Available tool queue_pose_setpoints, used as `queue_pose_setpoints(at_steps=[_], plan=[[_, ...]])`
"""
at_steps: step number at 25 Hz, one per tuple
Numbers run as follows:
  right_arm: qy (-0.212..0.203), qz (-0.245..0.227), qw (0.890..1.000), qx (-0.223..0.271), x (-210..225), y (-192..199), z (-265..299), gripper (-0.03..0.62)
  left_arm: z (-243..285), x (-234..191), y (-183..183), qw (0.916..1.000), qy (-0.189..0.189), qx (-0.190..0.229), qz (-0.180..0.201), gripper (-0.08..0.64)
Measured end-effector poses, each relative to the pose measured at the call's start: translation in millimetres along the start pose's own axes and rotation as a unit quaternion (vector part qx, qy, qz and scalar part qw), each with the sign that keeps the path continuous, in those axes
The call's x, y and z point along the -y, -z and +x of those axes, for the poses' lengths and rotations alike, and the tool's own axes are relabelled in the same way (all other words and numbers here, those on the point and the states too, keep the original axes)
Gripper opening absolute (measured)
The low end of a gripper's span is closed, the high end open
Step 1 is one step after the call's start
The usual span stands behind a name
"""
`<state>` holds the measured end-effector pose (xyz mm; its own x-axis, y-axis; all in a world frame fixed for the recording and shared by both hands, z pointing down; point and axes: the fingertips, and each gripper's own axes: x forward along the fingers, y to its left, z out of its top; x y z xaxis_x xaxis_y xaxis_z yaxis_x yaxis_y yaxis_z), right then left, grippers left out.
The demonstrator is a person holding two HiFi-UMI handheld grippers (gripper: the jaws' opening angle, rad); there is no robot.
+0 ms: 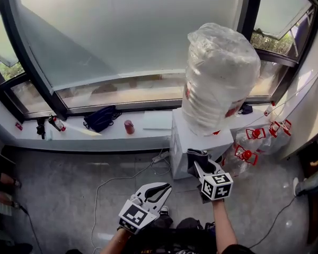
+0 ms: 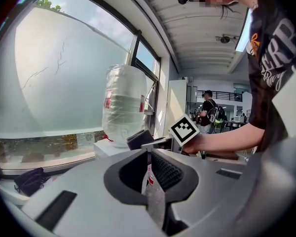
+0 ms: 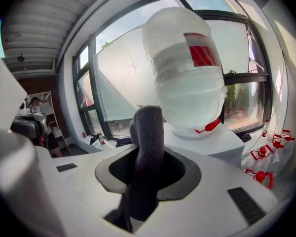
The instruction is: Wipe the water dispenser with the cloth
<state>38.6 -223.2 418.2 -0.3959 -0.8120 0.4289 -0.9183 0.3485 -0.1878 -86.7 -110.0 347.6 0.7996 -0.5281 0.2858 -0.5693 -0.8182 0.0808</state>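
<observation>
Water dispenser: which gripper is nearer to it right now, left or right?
Right. The right gripper, shut on the cloth, is at the water dispenser's front top edge. The left gripper hangs lower and off to its left, clear of it.

Water dispenser [image 1: 193, 137] white body; bottle [image 1: 220, 78] on it clear with a cloudy wrap and a red label patch. Cloth [image 3: 147, 147] dark grey, fuzzy. Left gripper [image 1: 160, 190] and right gripper [image 1: 197, 163] white shells, dark jaws, cubes with black-and-white square markers. Sill [image 1: 95, 137] white; bag [image 1: 99, 118] dark navy, can [image 1: 129, 126] red. Jugs [image 1: 254, 136] clear with red caps and handles. Floor [image 1: 69, 194] mottled grey, window frames [image 1: 41, 73] black
</observation>
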Motion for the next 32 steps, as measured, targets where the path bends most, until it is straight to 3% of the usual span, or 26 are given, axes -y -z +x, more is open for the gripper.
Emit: queue_pose_setpoints(at_steps=[5, 11, 13, 18, 24, 32], plan=[[0.001, 0.027, 0.998, -0.057, 12.2, 18.1, 56.2, 0.115, 7.0, -18.2, 0.9, 0.9999, -0.001, -0.010, 0.004, 0.025], [0.022, 0.122, 0.987, -0.099, 52.5, 41.3, 90.4, 0.115, 12.3, -22.0, -0.6, 0.9996, -0.017, -0.020, 0.013, 0.025], [0.038, 0.154, 0.982, -0.102, 71.6, 41.7, 87.0, 0.115, 13.3, -21.5, -0.7, 0.9993, -0.027, -0.022, 0.010, 0.025], [0.028, 0.227, 0.970, -0.077, 110.5, 38.3, 78.3, 0.115, 26.4, -19.4, 2.7, 0.9986, -0.044, -0.030, -0.001, 0.025], [0.053, 0.255, 0.964, -0.059, 172.7, 35.5, 54.6, 0.115, 57.6, 2.9, -13.4, 0.9989, -0.041, -0.023, 0.000, 0.025], [0.090, 0.220, 0.969, -0.068, 261.7, 34.1, 22.5, 0.115, 86.2, 33.7, -29.5, 0.9984, -0.053, -0.020, 0.005, 0.025]])
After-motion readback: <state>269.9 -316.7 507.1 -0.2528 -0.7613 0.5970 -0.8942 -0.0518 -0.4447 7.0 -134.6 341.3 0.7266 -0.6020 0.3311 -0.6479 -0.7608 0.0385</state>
